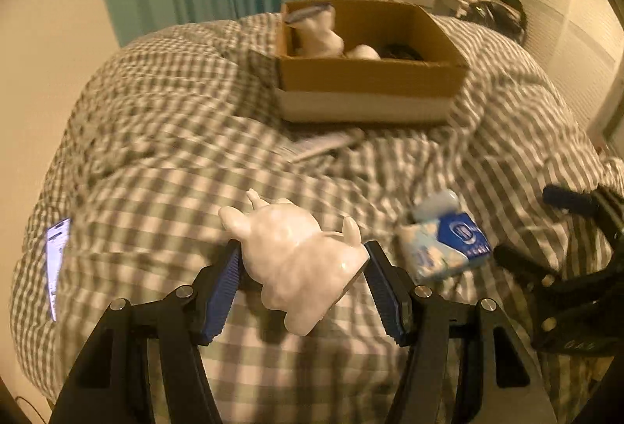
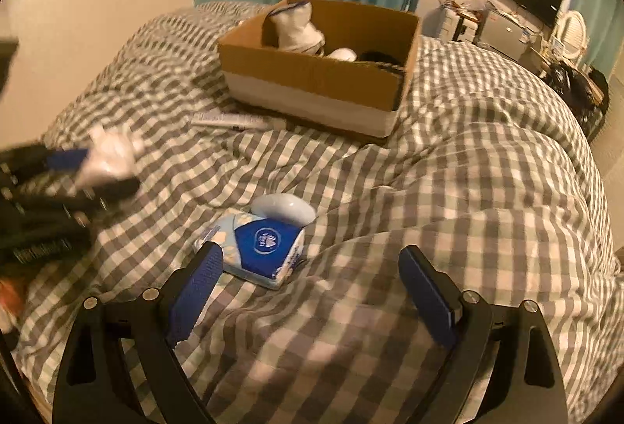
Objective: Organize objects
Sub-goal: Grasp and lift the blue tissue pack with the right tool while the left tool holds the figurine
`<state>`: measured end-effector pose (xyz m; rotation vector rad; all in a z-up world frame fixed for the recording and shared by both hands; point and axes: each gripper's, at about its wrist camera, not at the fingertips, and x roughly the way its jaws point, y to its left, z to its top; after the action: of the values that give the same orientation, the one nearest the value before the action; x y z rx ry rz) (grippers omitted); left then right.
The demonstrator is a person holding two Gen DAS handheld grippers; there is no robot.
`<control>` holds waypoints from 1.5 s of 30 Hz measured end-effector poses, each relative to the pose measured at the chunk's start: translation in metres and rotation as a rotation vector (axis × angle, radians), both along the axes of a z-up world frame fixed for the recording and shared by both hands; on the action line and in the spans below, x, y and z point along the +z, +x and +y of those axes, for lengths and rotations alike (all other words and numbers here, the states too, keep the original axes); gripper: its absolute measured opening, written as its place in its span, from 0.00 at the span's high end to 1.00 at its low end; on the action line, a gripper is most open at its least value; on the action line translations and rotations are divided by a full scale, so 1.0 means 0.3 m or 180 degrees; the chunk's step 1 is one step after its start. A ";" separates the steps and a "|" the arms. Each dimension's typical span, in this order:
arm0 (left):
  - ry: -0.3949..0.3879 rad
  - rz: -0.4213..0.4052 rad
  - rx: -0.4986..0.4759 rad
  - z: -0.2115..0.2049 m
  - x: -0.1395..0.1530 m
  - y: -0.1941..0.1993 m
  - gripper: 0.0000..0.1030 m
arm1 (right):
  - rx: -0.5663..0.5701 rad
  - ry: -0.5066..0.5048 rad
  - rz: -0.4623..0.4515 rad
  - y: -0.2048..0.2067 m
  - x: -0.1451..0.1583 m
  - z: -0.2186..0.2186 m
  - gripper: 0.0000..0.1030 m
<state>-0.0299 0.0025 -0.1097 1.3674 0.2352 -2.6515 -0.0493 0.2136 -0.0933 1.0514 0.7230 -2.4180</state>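
Note:
My left gripper (image 1: 303,246) is shut on a glossy white animal figurine (image 1: 296,260), its blue pads pressed on both sides, lifted just above the checked duvet (image 1: 156,151). In the right wrist view this gripper and the figurine (image 2: 109,155) appear blurred at the left. My right gripper (image 2: 311,250) stands open over the duvet, with nothing between its fingers. Its left fingertip is beside a blue and white tissue pack (image 2: 265,244). A white oval object (image 2: 282,207) lies against the pack's far side. A cardboard box (image 2: 312,73) sits farther back on the bed.
The cardboard box (image 1: 370,73) holds a white item (image 1: 319,34) and something dark. A flat pale tube-like thing (image 2: 230,120) lies in front of the box. A lit phone (image 1: 58,264) lies at the bed's left edge. Teal curtains and a cluttered desk stand behind.

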 end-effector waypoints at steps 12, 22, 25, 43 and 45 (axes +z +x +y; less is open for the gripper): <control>0.0006 0.0087 0.0148 -0.098 0.025 0.019 0.38 | 0.0023 0.0313 -0.0577 -0.085 -0.105 -0.158 0.11; -0.0037 0.0112 0.0063 -0.071 0.013 0.021 0.38 | -0.0082 0.0510 -0.0750 -0.112 -0.196 -0.177 0.11; -0.0036 0.0107 0.0061 -0.069 0.012 0.021 0.38 | -0.0082 0.0480 -0.0763 -0.109 -0.197 -0.167 0.17; -0.0124 0.0167 0.0031 -0.075 0.079 -0.014 0.38 | 0.0189 0.0241 -0.0042 0.007 0.092 -0.142 0.20; -0.0125 0.0191 0.0014 -0.085 0.108 -0.041 0.38 | 0.0223 0.0190 -0.0001 -0.015 0.138 -0.140 0.20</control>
<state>-0.0422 -0.0229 -0.0774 1.2755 0.1917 -2.6813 -0.0537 0.1715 -0.0521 1.0316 0.8228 -2.3503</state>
